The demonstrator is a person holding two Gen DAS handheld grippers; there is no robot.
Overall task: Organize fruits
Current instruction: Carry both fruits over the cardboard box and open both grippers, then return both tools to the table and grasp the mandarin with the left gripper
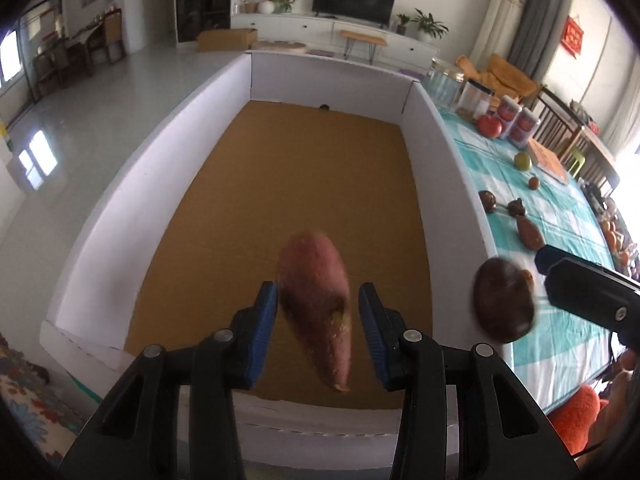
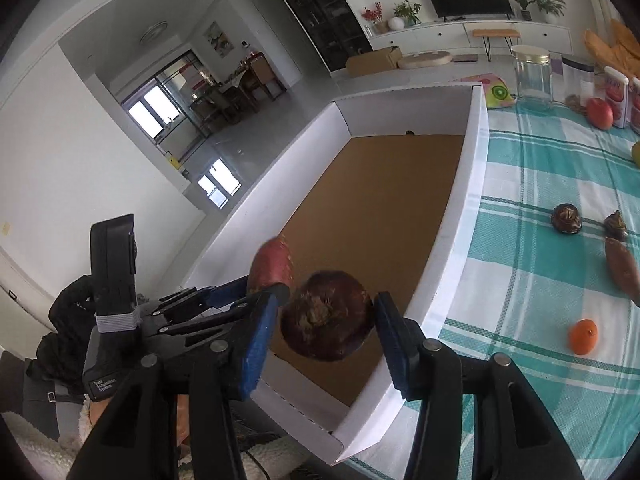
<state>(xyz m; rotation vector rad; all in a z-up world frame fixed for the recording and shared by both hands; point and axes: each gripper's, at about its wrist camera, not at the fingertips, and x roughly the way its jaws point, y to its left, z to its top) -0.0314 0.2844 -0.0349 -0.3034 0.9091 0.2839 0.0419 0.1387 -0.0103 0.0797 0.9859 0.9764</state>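
Observation:
A reddish sweet potato (image 1: 316,300) hangs blurred between the fingers of my left gripper (image 1: 318,316), above the brown floor of a white-walled cardboard box (image 1: 420,128). The jaws stand open with gaps on both sides of it. My right gripper (image 2: 326,332) is over the box's near right corner; a dark round taro-like root (image 2: 326,316) sits blurred between its fingers, a gap showing on the left side. The root also shows in the left wrist view (image 1: 502,300). The sweet potato shows in the right wrist view (image 2: 270,266).
On the teal checked tablecloth (image 2: 520,240) right of the box lie two dark bulbs (image 2: 566,219), another sweet potato (image 2: 622,268), a small orange (image 2: 583,336), a red apple (image 2: 600,113), a glass jar (image 2: 532,76) and cartons (image 1: 516,120).

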